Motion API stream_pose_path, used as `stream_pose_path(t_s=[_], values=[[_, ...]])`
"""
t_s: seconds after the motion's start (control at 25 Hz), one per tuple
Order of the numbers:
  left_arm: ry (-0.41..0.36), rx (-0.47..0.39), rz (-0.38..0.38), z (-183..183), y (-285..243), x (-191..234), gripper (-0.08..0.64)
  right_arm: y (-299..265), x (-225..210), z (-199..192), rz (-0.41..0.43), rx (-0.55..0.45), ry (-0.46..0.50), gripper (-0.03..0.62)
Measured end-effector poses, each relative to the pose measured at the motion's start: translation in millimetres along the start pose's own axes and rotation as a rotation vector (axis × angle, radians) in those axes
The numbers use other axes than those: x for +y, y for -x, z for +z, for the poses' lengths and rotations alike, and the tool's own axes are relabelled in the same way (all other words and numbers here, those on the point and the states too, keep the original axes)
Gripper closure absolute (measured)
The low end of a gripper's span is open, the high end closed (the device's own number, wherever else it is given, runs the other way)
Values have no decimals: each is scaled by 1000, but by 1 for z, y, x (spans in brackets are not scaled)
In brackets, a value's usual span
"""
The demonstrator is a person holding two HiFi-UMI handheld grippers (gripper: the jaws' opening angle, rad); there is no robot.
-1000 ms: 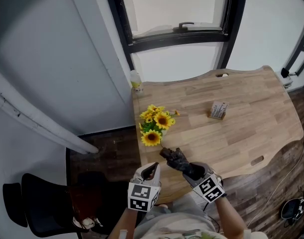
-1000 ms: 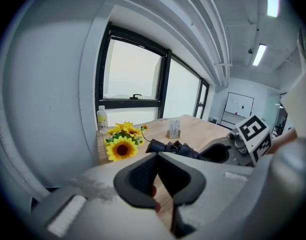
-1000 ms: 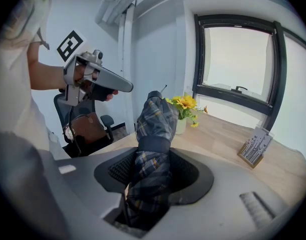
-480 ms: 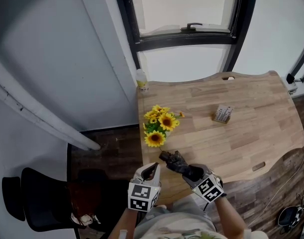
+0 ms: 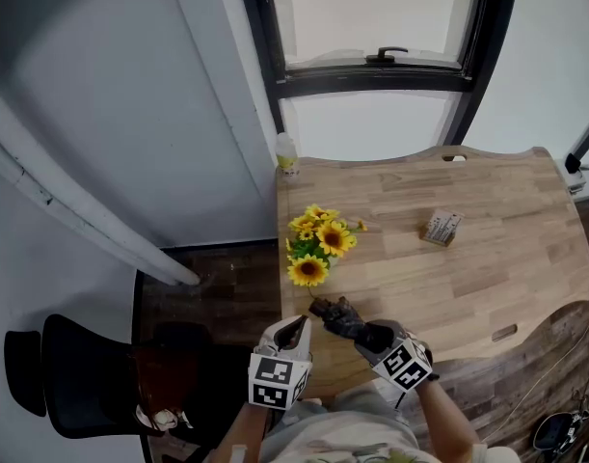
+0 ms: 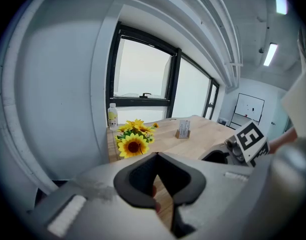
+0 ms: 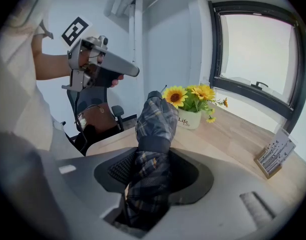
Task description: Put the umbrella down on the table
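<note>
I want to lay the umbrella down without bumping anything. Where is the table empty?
The big bare patch is the middle of the table, between the sunflowers and the small card stand, and on to the right edge. The left edge is crowded: bottle, sunflowers, then the umbrella itself.

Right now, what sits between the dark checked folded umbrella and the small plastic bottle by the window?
The bunch of yellow sunflowers stands on the wooden table between the umbrella and the bottle. The head view shows it.
</note>
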State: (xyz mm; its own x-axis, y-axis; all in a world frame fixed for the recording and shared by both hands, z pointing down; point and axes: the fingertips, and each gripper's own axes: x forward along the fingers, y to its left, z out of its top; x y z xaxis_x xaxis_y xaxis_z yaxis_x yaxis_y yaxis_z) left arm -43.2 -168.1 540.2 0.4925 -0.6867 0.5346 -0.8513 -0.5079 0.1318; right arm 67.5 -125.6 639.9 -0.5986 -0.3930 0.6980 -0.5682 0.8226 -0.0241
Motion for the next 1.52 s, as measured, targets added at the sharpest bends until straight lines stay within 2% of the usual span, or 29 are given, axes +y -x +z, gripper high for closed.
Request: stream_pose_path(t_s=[0.64,1.52], values=[[22,24,41,-11,3,14,557,-24,9,-3,80,39,46,397],[26,57,38,-27,4,21,557,-53,22,-23,132,106,44,396]])
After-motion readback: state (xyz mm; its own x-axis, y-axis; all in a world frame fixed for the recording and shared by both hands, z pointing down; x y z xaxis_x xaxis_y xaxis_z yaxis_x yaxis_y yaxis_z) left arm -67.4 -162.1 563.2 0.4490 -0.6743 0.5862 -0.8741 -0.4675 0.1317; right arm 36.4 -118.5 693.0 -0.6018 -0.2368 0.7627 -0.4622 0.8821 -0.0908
